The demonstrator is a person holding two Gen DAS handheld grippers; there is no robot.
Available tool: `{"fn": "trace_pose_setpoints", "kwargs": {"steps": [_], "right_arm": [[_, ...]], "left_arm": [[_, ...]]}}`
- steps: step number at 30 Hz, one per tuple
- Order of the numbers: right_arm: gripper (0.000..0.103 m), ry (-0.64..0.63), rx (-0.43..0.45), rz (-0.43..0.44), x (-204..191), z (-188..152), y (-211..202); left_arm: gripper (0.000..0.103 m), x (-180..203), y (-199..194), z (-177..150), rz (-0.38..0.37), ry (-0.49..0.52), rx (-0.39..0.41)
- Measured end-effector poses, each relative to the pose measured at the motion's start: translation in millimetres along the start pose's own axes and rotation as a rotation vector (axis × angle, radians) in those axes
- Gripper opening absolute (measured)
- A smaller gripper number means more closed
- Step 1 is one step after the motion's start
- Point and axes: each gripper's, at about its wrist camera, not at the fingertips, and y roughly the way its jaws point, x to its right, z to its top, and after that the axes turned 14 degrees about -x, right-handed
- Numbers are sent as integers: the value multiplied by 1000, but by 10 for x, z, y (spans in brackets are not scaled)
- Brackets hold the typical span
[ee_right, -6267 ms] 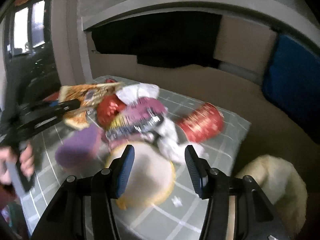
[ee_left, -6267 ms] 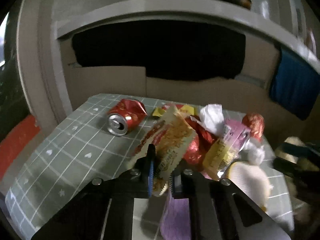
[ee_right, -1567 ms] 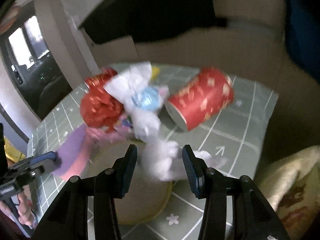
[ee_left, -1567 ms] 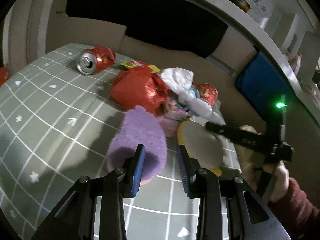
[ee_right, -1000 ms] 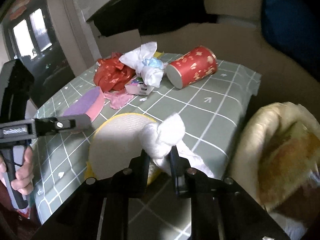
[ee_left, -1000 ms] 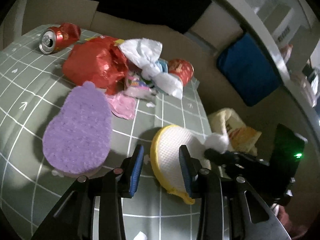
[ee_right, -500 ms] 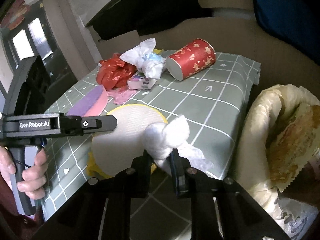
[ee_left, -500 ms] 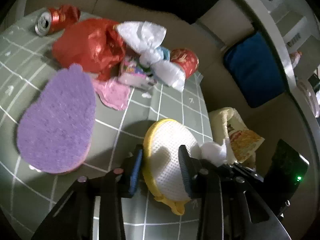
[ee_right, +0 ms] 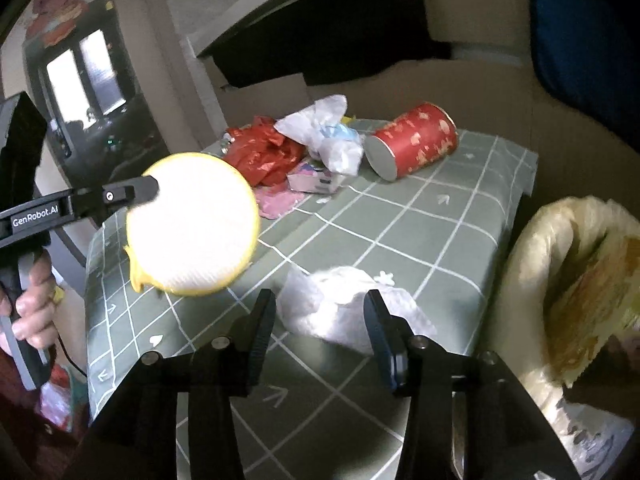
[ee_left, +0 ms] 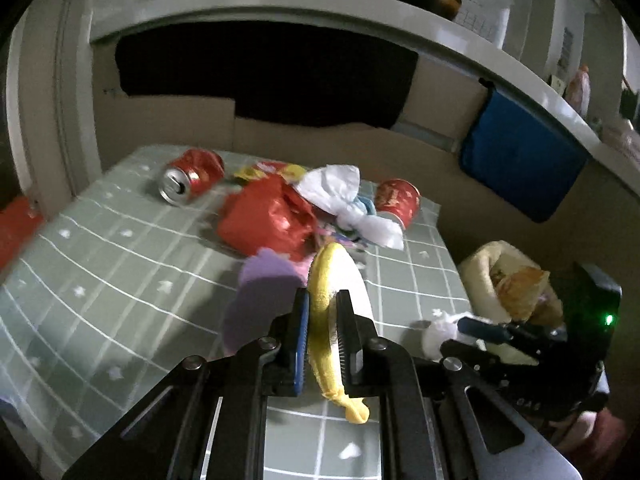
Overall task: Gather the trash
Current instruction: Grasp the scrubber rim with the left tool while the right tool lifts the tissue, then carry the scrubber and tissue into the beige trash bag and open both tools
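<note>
A round white scrub pad with a yellow rim (ee_left: 332, 280) stands edge-on between my left gripper's (ee_left: 322, 304) fingers. The jaws are closing and press on it; in the right wrist view the pad (ee_right: 192, 224) hangs lifted above the table. My right gripper (ee_right: 320, 304) is opening. A crumpled white tissue wad (ee_right: 340, 312) lies loose between its spread fingers near the table edge, and the pads do not touch it. A cream trash bag (ee_right: 580, 280) gapes just right of the table.
On the green checked tablecloth (ee_left: 120, 264) lie a purple sponge (ee_left: 264, 300), a red foil wrapper (ee_left: 264, 216), a crushed can (ee_left: 188, 178), white tissues (ee_left: 340, 192) and a red paper cup (ee_right: 412, 146). A person's hand (ee_right: 32, 304) holds the left gripper's handle.
My left gripper has shut on the yellow-rimmed pad and raised it off the table. My right gripper has spread its jaws and let go of the tissue wad.
</note>
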Motion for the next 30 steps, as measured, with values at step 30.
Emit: {"fn": "trace_pose_setpoints", "kwargs": {"steps": [30], "right_arm": [[25,-61,-81,57,-328,119,106]], "left_arm": [[14,121,129,-45,-95,-67,-39]]}}
